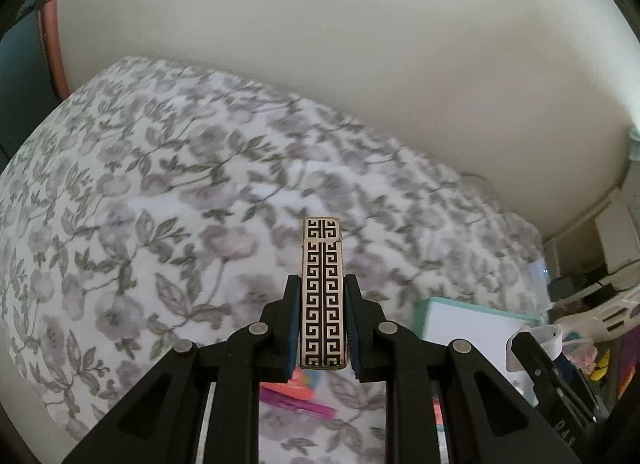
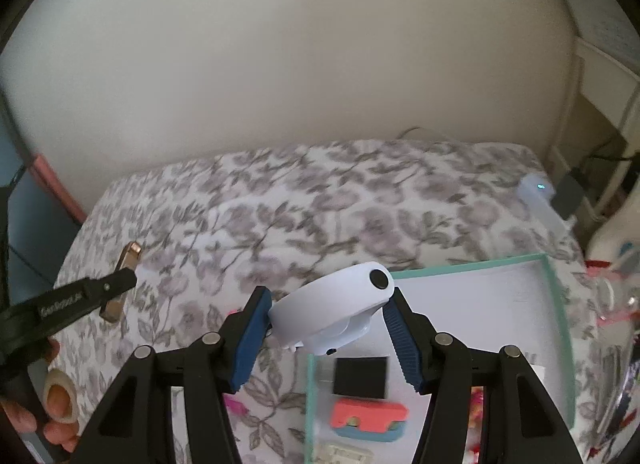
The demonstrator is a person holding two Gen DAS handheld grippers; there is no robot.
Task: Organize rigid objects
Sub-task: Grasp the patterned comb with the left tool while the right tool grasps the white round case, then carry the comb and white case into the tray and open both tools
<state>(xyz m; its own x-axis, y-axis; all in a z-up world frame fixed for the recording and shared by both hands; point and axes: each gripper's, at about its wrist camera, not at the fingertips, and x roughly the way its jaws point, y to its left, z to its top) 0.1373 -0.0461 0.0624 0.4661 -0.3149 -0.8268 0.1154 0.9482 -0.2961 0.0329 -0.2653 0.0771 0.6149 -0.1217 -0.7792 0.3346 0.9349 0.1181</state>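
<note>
My left gripper (image 1: 322, 284) is shut on a slim gold lighter (image 1: 322, 288) with a black Greek-key pattern, held upright above the floral bedspread (image 1: 160, 192). In the right wrist view the lighter (image 2: 126, 280) and left gripper (image 2: 120, 282) show at the left. My right gripper (image 2: 326, 306) is shut on a white rounded plastic device (image 2: 336, 306) with a black button, held over the near left corner of a teal-rimmed white tray (image 2: 554, 284). In the tray lie a black square block (image 2: 361, 376), a coral and blue piece (image 2: 368, 418) and a cream piece (image 2: 344, 454).
The tray also shows in the left wrist view (image 1: 460, 316), with pink and orange items (image 1: 296, 394) on the bed under my left gripper. A pale wall (image 2: 280, 64) stands behind the bed. White furniture and cables (image 2: 600, 144) stand at the right. A small white device (image 2: 536, 190) with a light lies at the bed's far right.
</note>
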